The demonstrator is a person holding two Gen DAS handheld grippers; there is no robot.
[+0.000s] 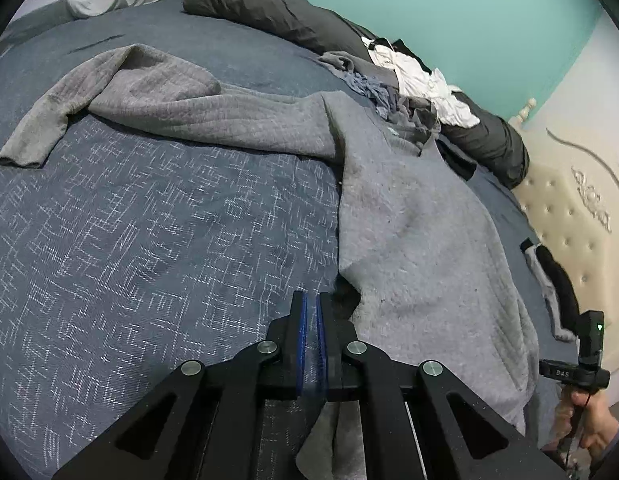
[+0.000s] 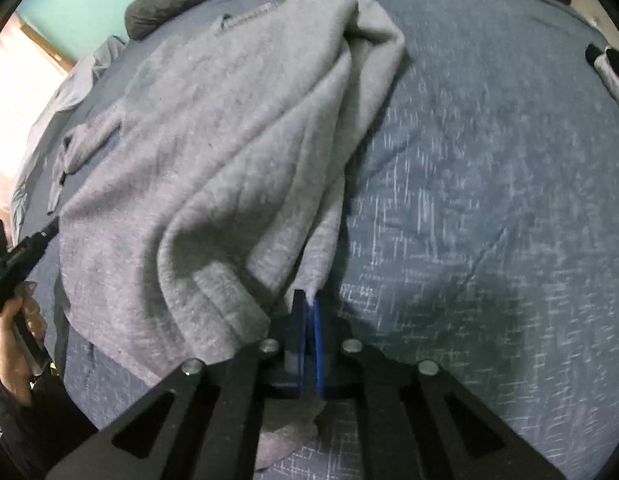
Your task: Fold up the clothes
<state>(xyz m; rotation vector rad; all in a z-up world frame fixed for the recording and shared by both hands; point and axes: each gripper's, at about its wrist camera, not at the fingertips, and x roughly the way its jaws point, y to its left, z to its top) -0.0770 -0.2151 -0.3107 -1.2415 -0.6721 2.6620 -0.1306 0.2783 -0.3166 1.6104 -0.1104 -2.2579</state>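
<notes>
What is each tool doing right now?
Left tool: closed on the hem of the grey sweater.
Right tool: closed on the sweater's other bottom edge.

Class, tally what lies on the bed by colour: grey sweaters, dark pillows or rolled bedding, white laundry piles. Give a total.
Grey sweater: 1, its hem held in both tongs, left and right
Dark pillows: 2
White laundry pile: 1
Total: 4

The sweater (image 1: 409, 208) lies on the bed (image 1: 149, 220), with a clothes pile (image 1: 409, 76) behind it by the wall (image 1: 449, 8).
</notes>
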